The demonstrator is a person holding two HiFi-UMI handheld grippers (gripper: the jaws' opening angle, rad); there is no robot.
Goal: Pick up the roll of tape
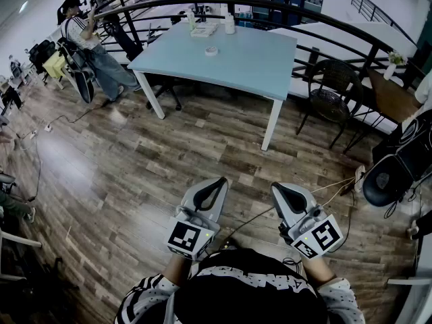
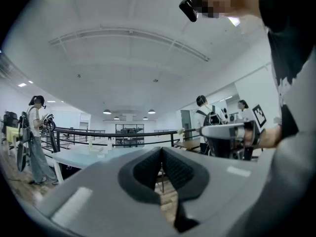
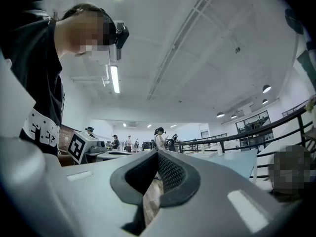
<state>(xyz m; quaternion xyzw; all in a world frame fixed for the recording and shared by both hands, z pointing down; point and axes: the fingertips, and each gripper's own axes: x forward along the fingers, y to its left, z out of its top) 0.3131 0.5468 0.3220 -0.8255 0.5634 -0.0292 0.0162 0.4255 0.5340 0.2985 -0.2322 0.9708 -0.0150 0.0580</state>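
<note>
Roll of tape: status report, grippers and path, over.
Left gripper and right gripper both shut, empty, close to the body. Roll of tape on the blue table, far ahead, untouched. Only wood floor between.

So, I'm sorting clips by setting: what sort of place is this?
Likely an open office or lab workspace on an upper level: a light blue table on wood-plank floor, a curved black railing behind it, and another person standing nearby.

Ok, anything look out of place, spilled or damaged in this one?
Nothing stands out. The roll of tape lies flat on the light blue table, with nothing spilled around it. The left gripper and right gripper are both shut and empty, well short of the table.
</note>
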